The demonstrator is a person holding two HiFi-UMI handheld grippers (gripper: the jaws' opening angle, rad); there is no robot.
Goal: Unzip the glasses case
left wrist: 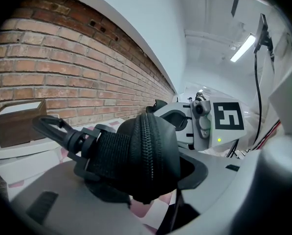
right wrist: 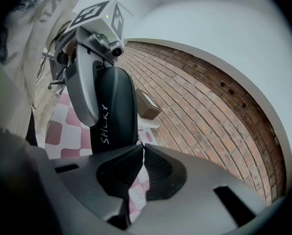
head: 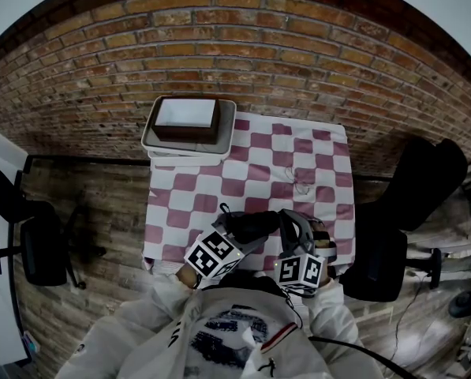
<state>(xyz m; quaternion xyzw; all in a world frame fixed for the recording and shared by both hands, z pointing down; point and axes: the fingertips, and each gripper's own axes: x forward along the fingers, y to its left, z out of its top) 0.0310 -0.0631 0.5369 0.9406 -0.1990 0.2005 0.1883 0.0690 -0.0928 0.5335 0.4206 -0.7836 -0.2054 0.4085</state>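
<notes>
A black zip-up glasses case (left wrist: 146, 151) is held above the near edge of the checked table (head: 251, 168). My left gripper (left wrist: 153, 182) is shut on it, one grey jaw on each flat side. The closed zipper (left wrist: 146, 146) runs over the case's end, and a webbing strap with a black clip (left wrist: 62, 131) sticks out to the left. In the right gripper view the case (right wrist: 114, 111) stands upright in the left gripper's grey finger (right wrist: 87, 89). My right gripper (right wrist: 142, 148) is shut, its tips meeting at the case's lower edge. Whether they pinch a zipper pull is hidden.
A pale tray (head: 223, 136) holding a brown wooden box (head: 186, 121) stands at the table's far left corner. A thin wire-like item (head: 302, 181) lies on the cloth at the right. Black chairs stand left (head: 38, 247) and right (head: 424, 180) of the table.
</notes>
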